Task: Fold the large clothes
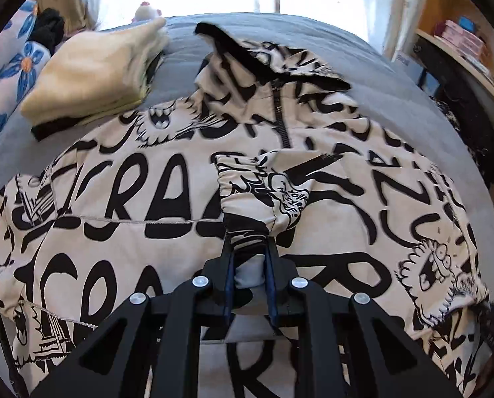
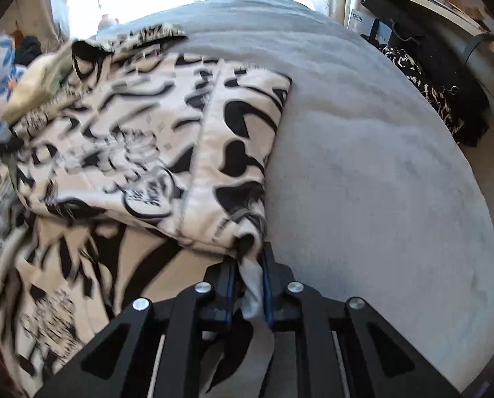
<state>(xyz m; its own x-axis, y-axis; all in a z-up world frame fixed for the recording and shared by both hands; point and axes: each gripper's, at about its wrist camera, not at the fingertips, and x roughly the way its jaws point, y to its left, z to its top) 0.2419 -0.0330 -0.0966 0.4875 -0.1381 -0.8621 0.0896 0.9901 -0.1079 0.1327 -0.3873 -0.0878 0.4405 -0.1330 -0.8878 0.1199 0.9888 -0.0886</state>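
A large cream jacket [image 1: 167, 199] with black graffiti print lies spread on a grey bed cover [image 1: 280, 30], its hood [image 1: 267, 53] at the far end and its zipper [image 1: 282, 112] facing up. My left gripper [image 1: 249, 242] is shut on a sleeve cuff [image 1: 257, 195] held over the jacket's middle. In the right wrist view my right gripper [image 2: 251, 252] is shut on the jacket's edge [image 2: 243, 165], beside bare grey cover [image 2: 379, 182]. The cloth there is motion-blurred.
A folded cream garment [image 1: 94, 73] lies at the far left on the bed, next to a blue-flowered pillow [image 1: 18, 66]. A wooden shelf [image 1: 466, 43] with boxes and dark items stands to the right. A bright window is behind the bed.
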